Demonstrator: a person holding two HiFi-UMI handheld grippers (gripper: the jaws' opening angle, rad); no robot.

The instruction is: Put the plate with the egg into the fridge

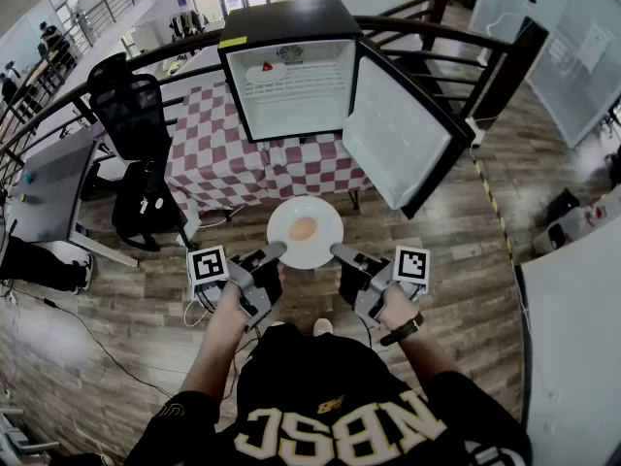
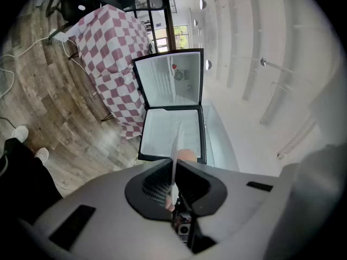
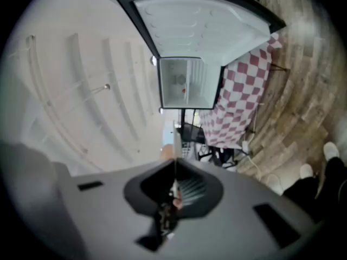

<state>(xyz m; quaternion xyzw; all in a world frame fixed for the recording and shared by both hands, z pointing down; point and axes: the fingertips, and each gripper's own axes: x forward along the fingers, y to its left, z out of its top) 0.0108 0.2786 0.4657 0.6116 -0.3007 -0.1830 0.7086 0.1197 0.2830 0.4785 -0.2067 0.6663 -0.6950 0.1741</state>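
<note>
A white plate (image 1: pixel 318 243) carrying a brown egg (image 1: pixel 303 228) hangs in the air in front of the person, level, between both grippers. My left gripper (image 1: pixel 277 250) is shut on the plate's left rim and my right gripper (image 1: pixel 337 251) is shut on its right rim. In the left gripper view the plate (image 2: pixel 174 156) shows edge-on between the jaws, with the egg (image 2: pixel 186 155) just past it. The right gripper view shows the plate's edge (image 3: pixel 177 143) the same way. The small black fridge (image 1: pixel 287 78) stands ahead on a table, its door (image 1: pixel 398 136) swung open to the right, its white inside showing.
The fridge rests on a table with a red-and-white checked cloth (image 1: pixel 243 163). A black office chair (image 1: pixel 131 115) and a grey desk (image 1: pixel 53 187) stand at the left. A dark curved railing (image 1: pixel 427 32) runs behind the fridge. Wooden floor lies between the person and the table.
</note>
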